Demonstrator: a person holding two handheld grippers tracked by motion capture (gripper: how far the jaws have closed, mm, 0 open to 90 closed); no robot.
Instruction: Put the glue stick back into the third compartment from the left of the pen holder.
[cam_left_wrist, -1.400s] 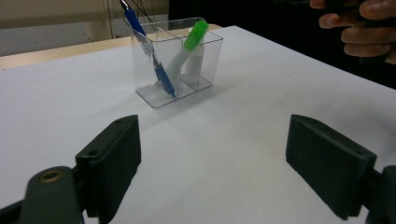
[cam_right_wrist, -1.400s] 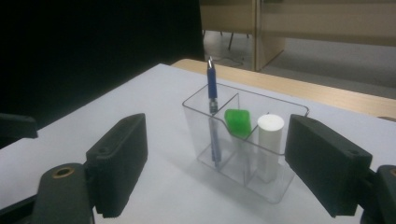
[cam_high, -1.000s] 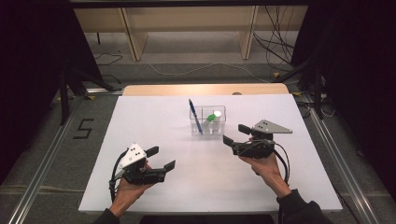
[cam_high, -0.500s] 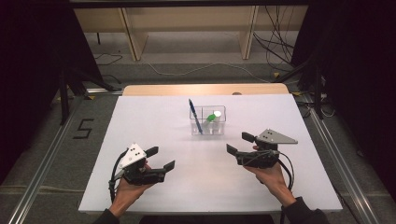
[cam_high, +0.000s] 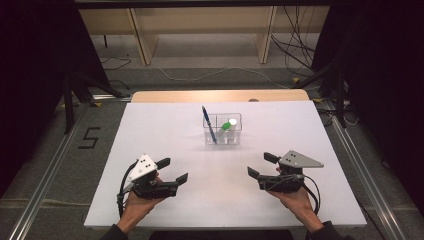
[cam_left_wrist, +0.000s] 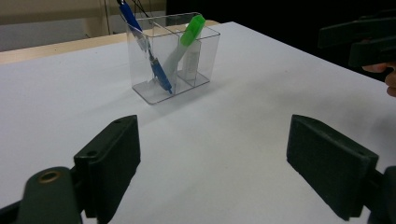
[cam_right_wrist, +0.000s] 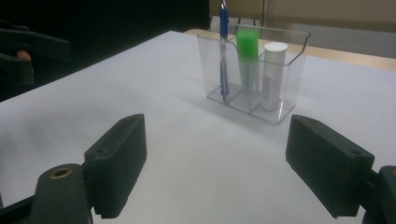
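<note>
High view shows both tongs, left (cam_high: 176, 170) and right (cam_high: 260, 165), held wide and empty near the bench (cam_high: 150, 135) front, the clear pen organizer (cam_high: 223, 131) well beyond, so nothing seems begun; next comes a reach forward.

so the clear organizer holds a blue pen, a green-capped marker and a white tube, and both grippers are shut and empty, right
Not quite: the grippers are open, not shut. The left gripper and the right gripper each show their jaws spread wide apart in their own gripper views, with nothing between them. The rest holds: the clear organizer contains the blue pen, the green-capped marker and the white tube.
</note>
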